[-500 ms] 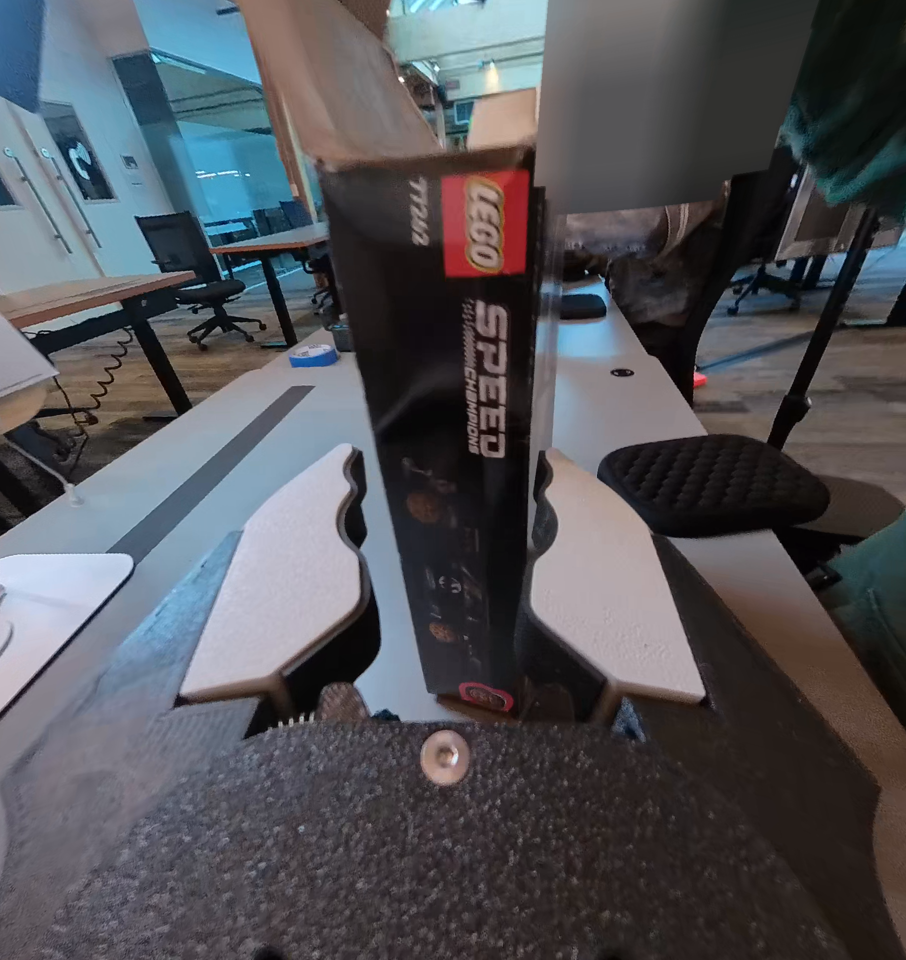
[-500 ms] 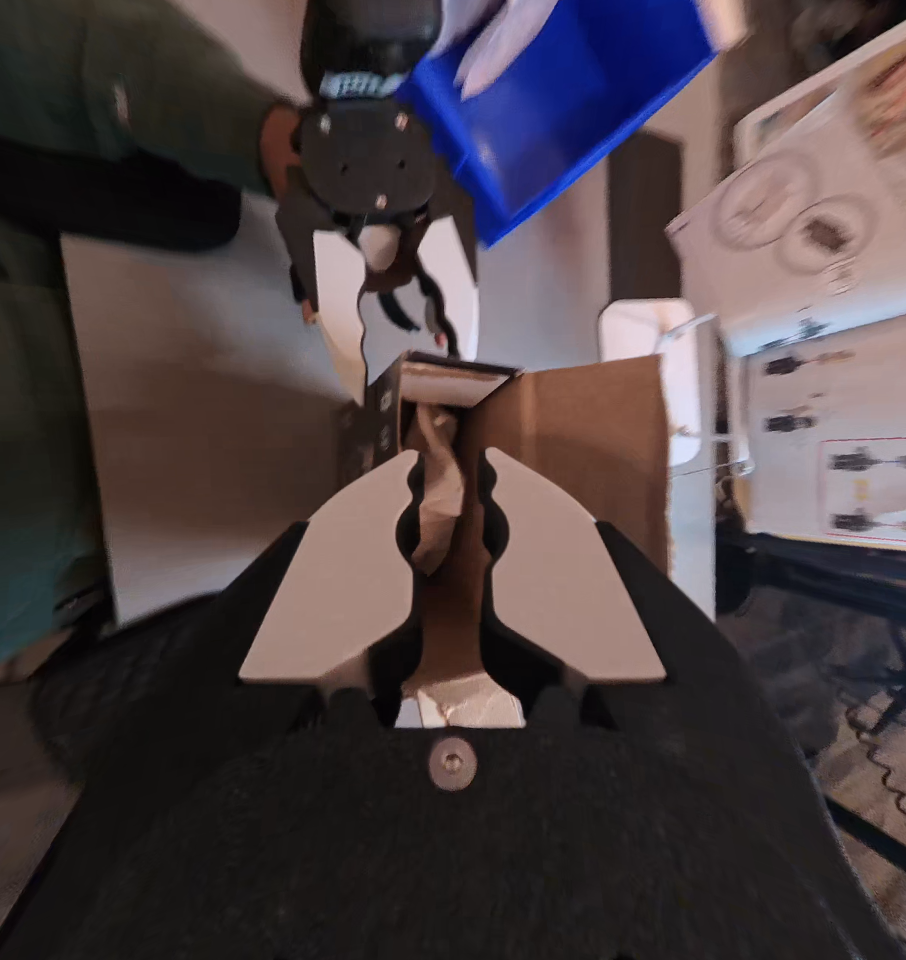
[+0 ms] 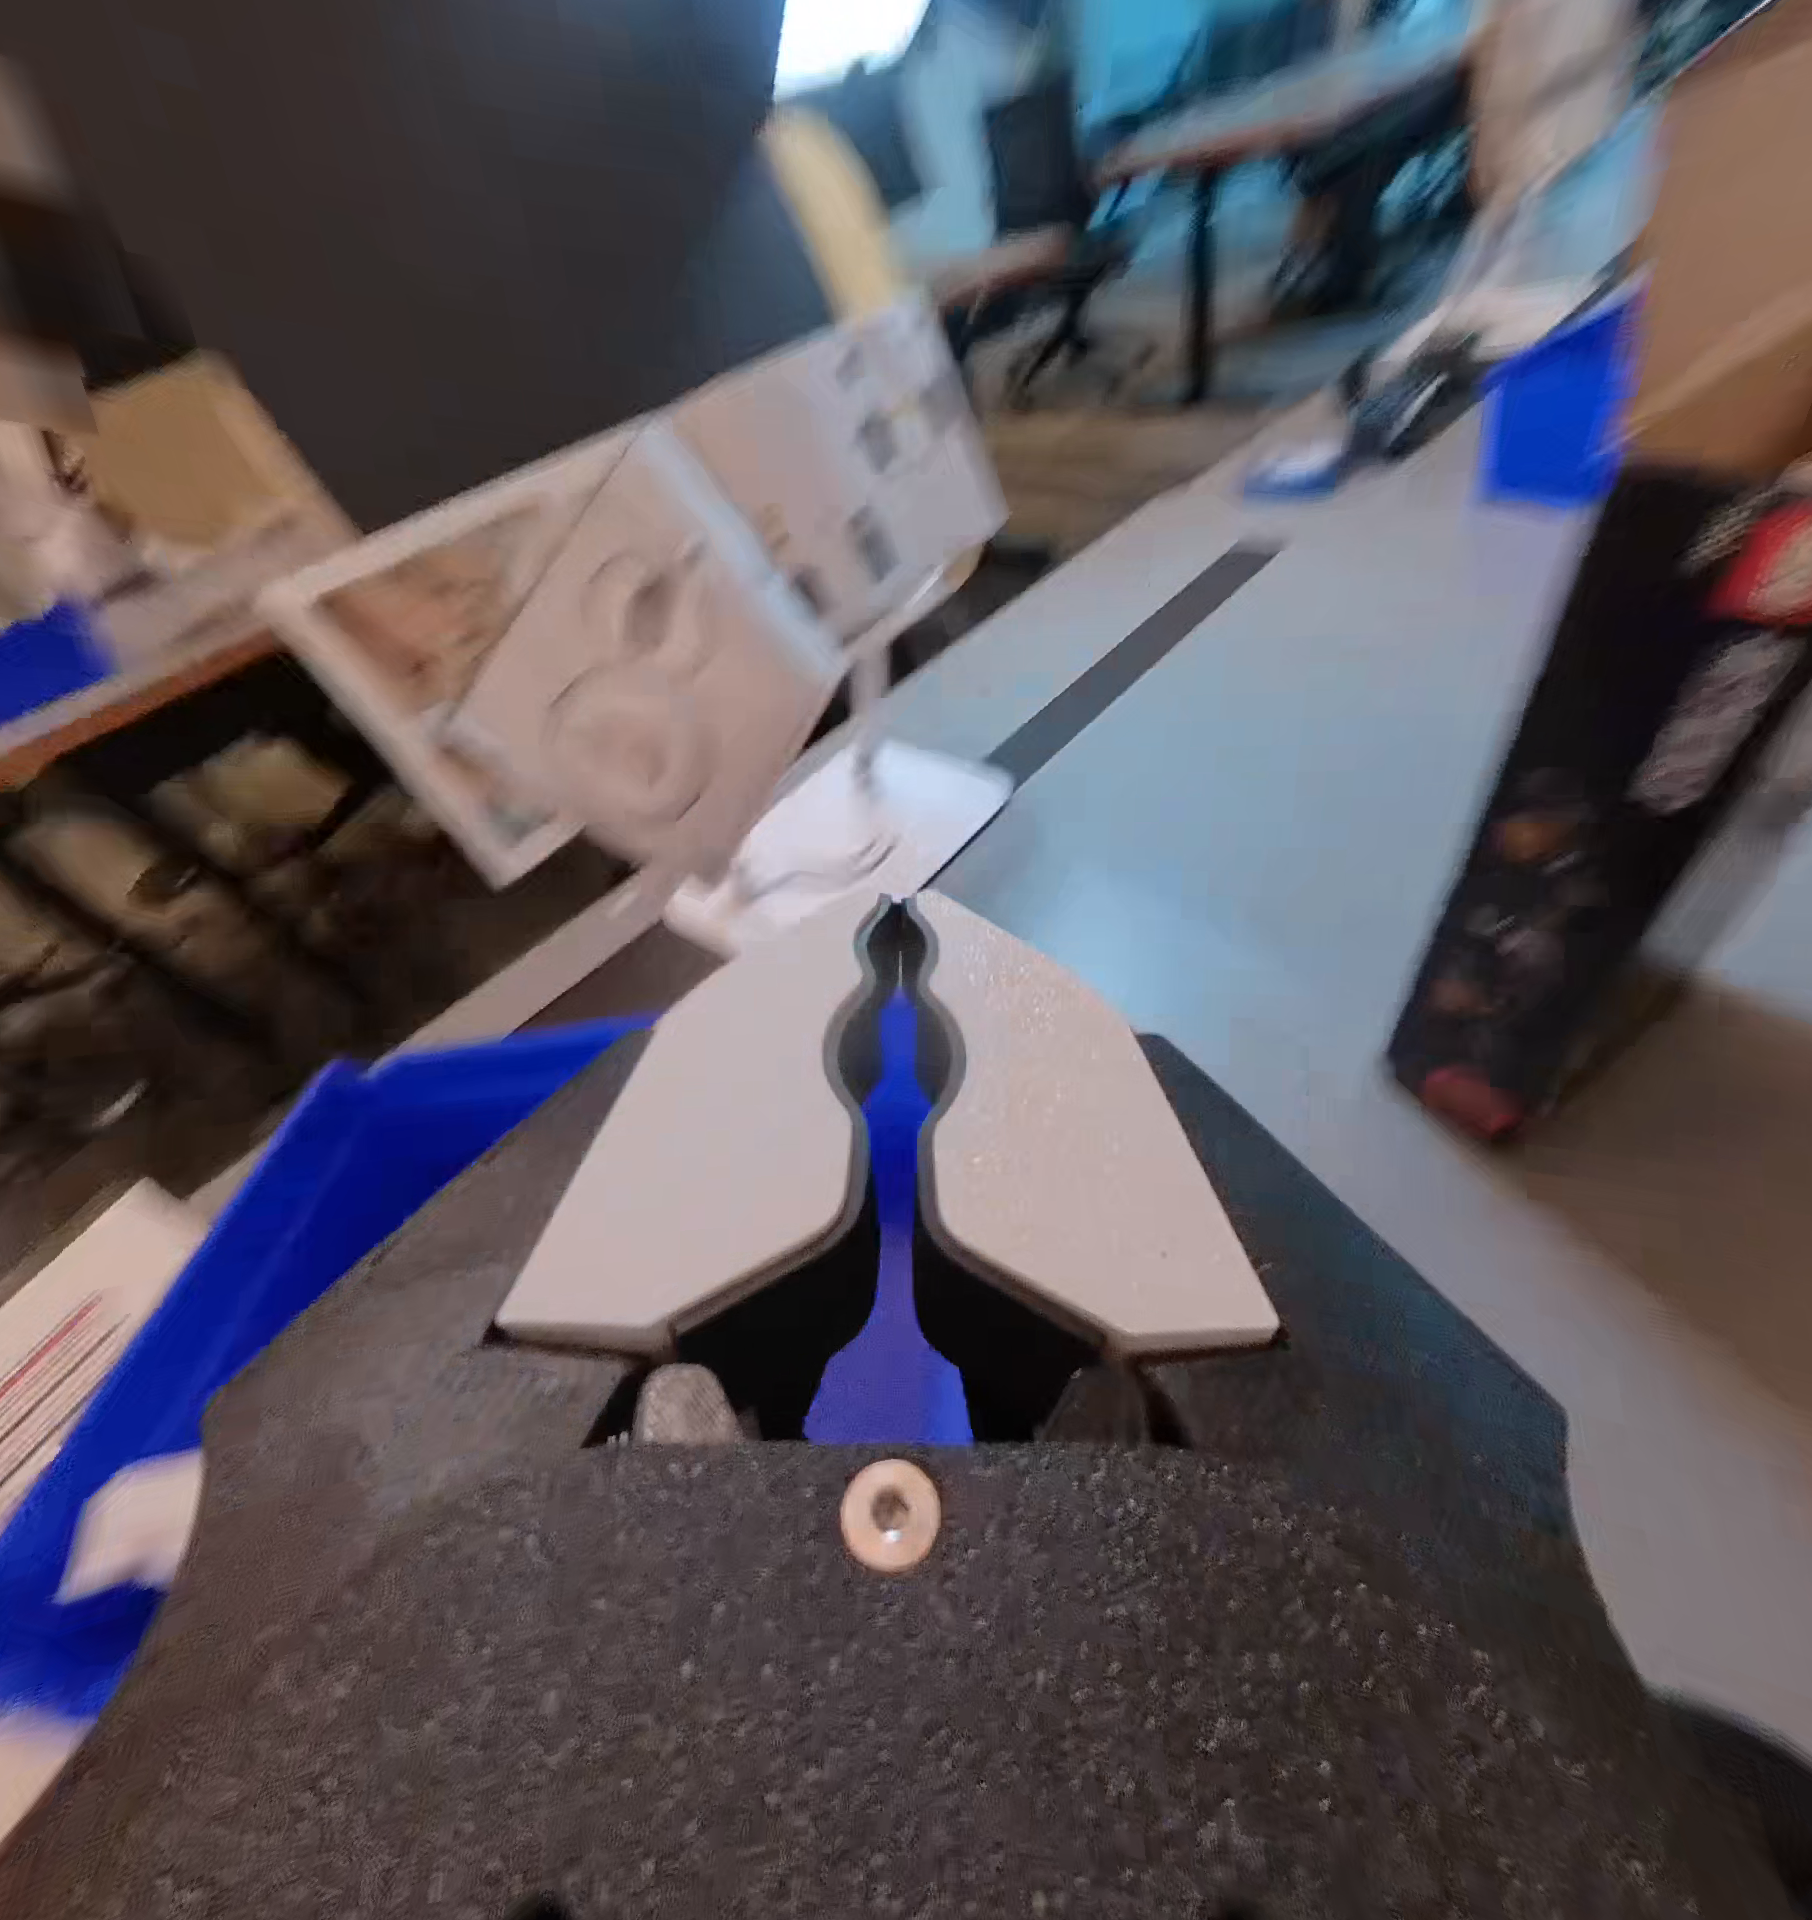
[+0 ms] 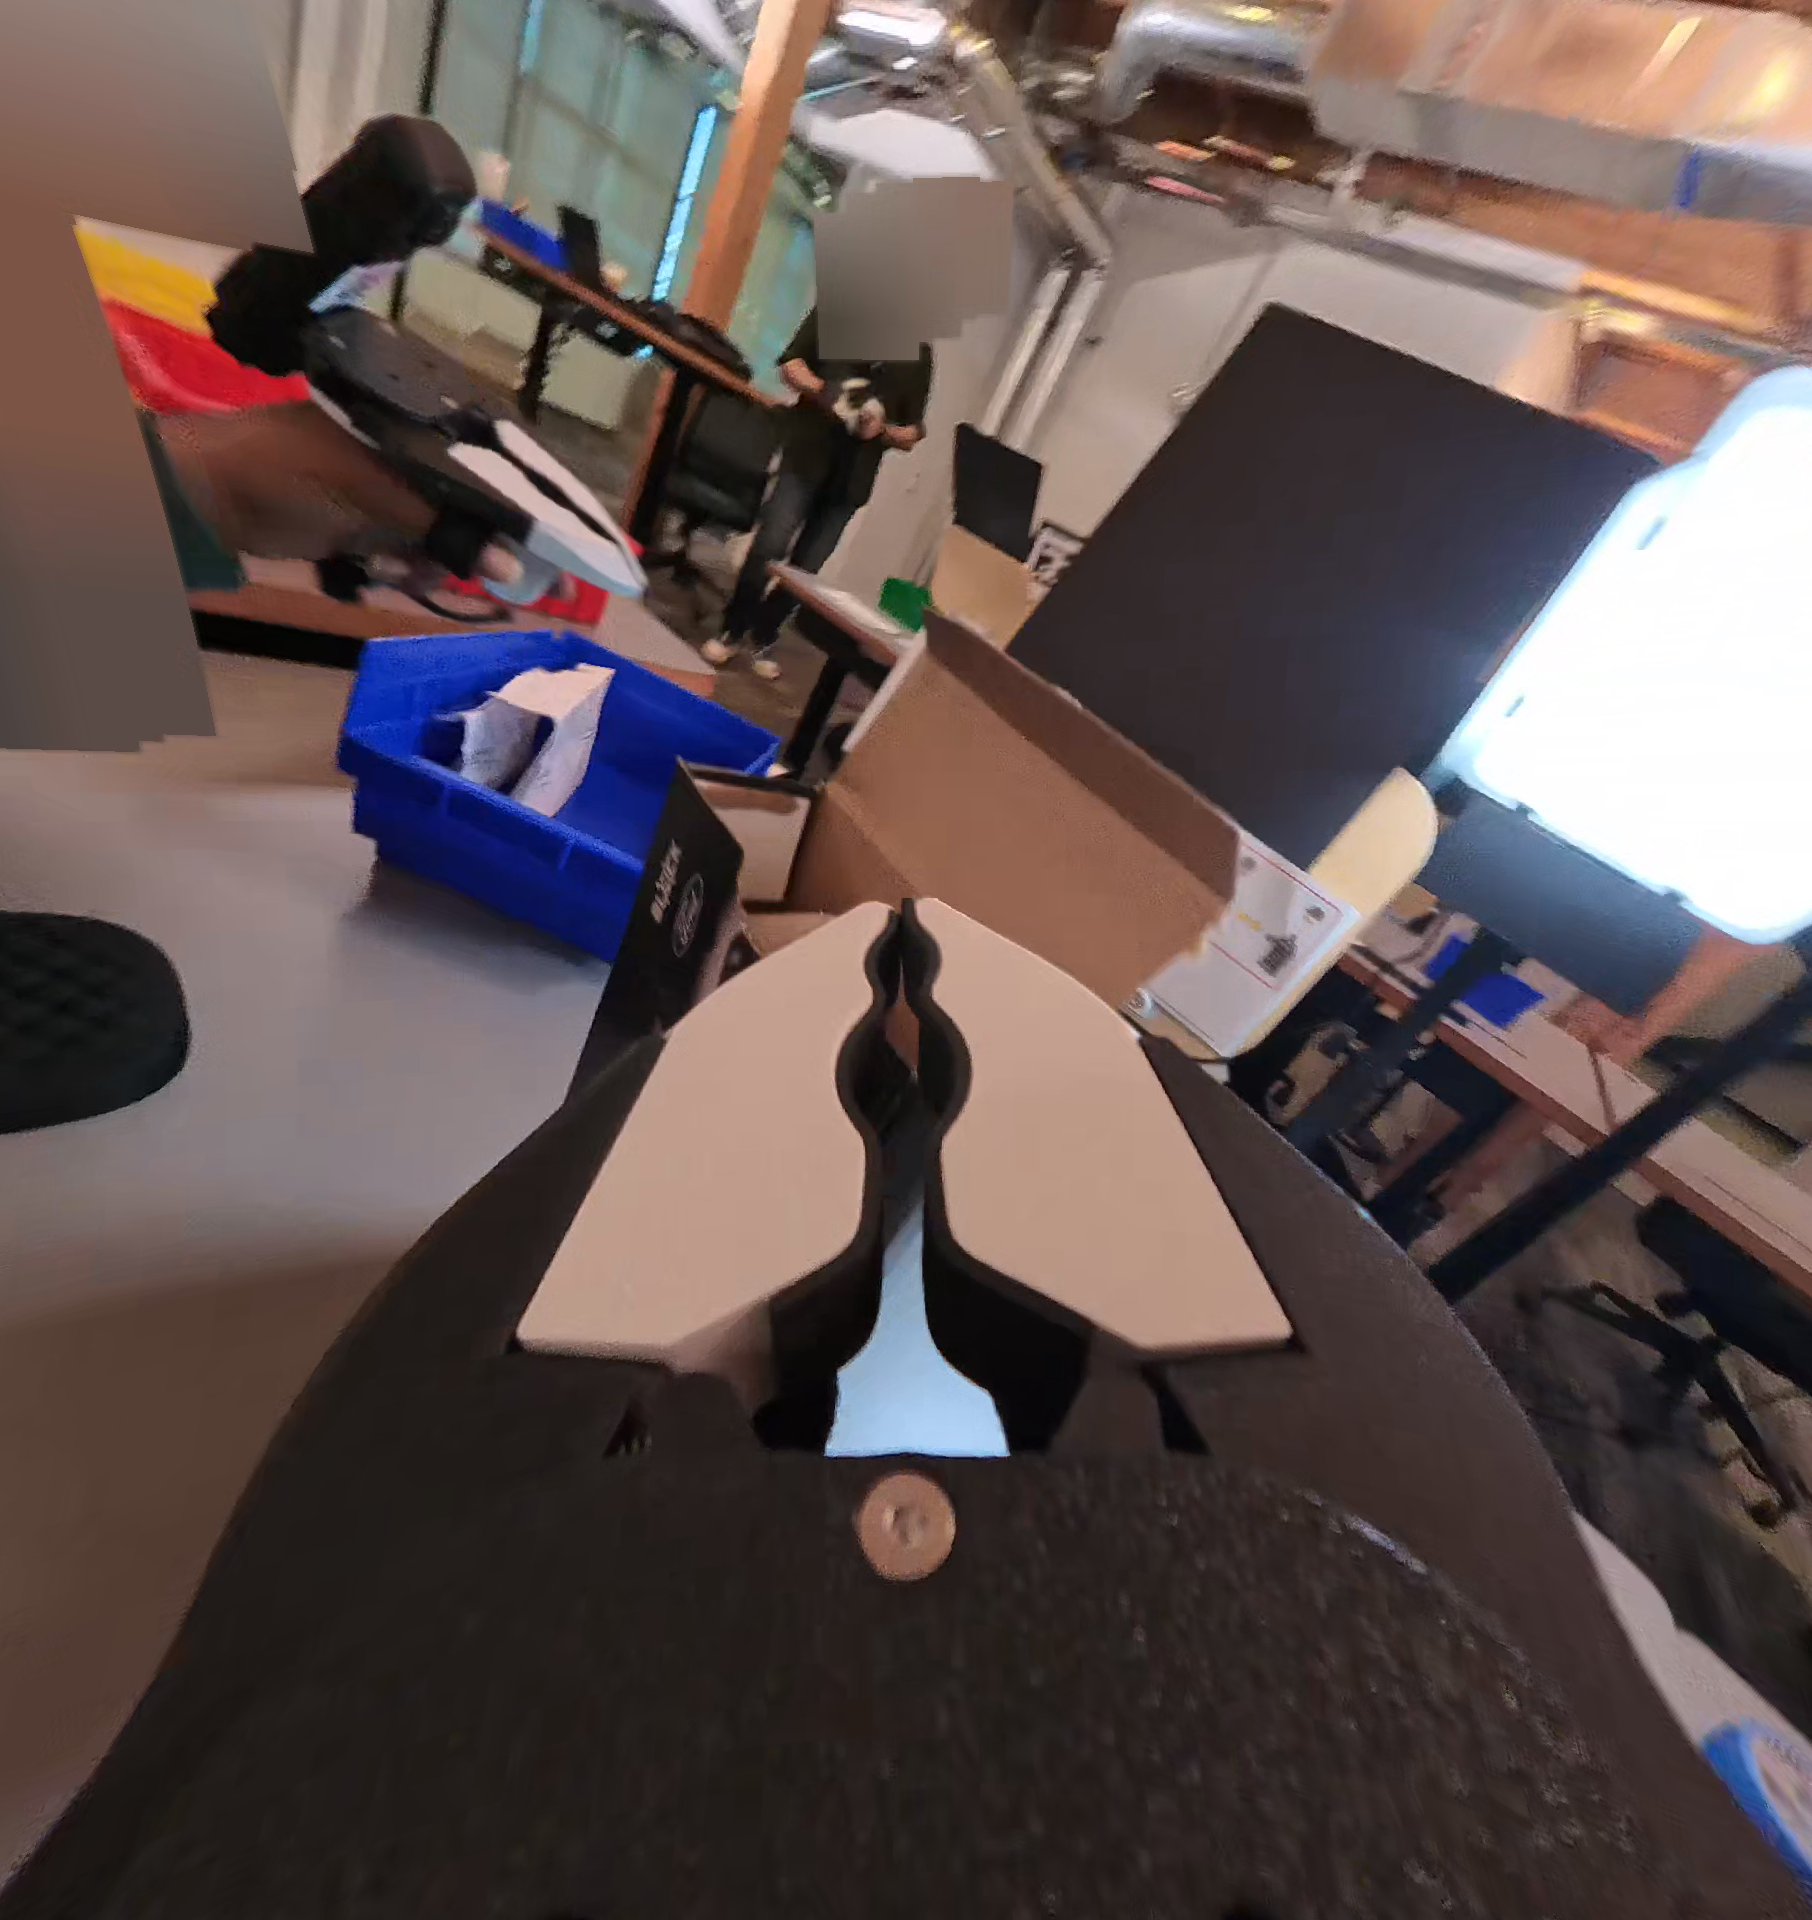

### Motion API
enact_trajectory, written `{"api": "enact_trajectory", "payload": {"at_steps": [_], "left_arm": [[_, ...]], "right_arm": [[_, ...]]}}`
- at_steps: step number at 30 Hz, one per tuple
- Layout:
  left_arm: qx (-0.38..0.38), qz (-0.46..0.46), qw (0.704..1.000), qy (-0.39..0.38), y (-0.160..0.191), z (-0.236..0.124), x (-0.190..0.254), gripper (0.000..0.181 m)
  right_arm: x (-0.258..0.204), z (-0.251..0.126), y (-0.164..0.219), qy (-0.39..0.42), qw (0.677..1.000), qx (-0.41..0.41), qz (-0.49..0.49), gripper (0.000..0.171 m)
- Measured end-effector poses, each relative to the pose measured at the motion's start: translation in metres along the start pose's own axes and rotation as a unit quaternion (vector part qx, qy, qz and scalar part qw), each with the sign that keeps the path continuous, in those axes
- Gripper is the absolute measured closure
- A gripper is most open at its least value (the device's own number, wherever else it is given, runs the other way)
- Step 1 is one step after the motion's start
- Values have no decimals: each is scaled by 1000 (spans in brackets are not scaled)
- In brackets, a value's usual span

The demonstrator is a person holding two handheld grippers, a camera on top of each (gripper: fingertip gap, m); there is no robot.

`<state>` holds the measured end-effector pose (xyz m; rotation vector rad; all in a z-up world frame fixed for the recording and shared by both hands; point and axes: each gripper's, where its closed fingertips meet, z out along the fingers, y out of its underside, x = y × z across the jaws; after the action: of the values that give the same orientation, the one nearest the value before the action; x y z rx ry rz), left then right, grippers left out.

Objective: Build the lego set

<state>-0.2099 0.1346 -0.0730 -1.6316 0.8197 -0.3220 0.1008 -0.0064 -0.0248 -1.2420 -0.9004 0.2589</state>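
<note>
Judging from the table, only unpacking begun — no brick joined yet, whole build left. Right gripper point(image 4: 903, 914) closed, tips nearly touching, nothing seen between them. Just ahead of its tips, the lego box point(image 4: 686, 914) standing with brown flaps open; inside hidden. Farther ahead and left, blue bin point(image 4: 559, 790) holding white paper bags point(image 4: 540, 736), probably the pieces. Above the bin, left gripper point(image 4: 611, 556) hovering, closed too and empty as far as visible. In left wrist view, tips point(image 3: 894, 920) pressed together, bin point(image 3: 289, 1247) directly below, box point(image 3: 1629, 831) ahead to the right — all smeared by motion. Instruction sheets point(image 3: 673, 644) on a clear stand ahead-left, details unreadable.
</note>
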Motion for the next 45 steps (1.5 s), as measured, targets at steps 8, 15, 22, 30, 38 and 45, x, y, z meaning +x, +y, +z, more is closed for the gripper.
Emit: {"api": "enact_trajectory", "payload": {"at_steps": [8,15,22,30,38,45], "left_arm": [[-292,68,953,-41,109,-23,-114,177],[-458,224,859,51,159,-20,-128,130],[-561,348,734,160,207,-10,-115,129],[-414,468,780,29,140,19,-114,180],[-193,524,826,-75,33,0,2,180],[-68,601,792,-86,-4,-15,140,180]], "right_arm": [[-12,-35,70,92,993,4,73,171],[-29,-42,113,72,987,-29,141,171],[-39,-35,115,54,990,-47,120,171],[-60,-21,107,14,993,-38,114,170],[-99,25,53,-35,999,1,29,133],[-137,71,24,-76,991,-17,-108,94]]}}
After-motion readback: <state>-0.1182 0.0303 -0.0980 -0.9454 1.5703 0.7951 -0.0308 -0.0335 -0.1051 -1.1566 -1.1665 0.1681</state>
